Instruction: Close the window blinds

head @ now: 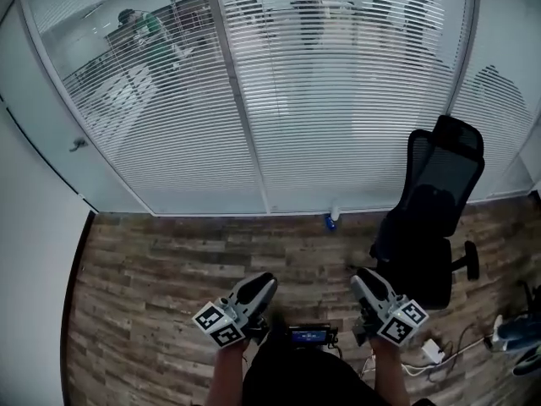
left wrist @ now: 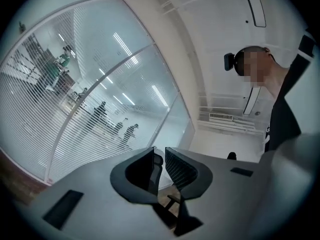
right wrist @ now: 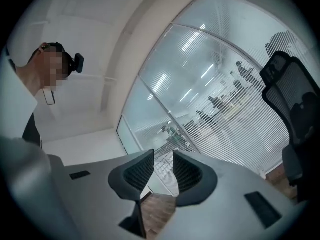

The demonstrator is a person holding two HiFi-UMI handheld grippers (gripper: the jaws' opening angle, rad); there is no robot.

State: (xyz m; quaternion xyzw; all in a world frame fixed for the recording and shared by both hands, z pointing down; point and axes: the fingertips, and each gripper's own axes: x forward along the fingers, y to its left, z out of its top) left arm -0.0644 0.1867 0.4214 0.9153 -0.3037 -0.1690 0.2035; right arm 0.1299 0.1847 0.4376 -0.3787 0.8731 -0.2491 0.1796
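Observation:
White slatted window blinds (head: 338,100) hang behind the glass wall ahead, and people in the room beyond show through the slats. The blinds also appear in the left gripper view (left wrist: 30,119) and the right gripper view (right wrist: 240,129). Both grippers are held low, close to the person's body, well short of the glass. My left gripper (head: 262,282) (left wrist: 160,159) has a narrow gap between its jaws and holds nothing. My right gripper (head: 362,279) (right wrist: 163,161) stands open with a wider gap, also with nothing in it.
A black office chair (head: 431,218) stands to the right in front of the glass. A small blue and white object (head: 331,218) lies at the base of the window. Cables and a white adapter (head: 431,351) lie on the wooden floor at the right. A door handle (head: 78,144) sits on the left glass panel.

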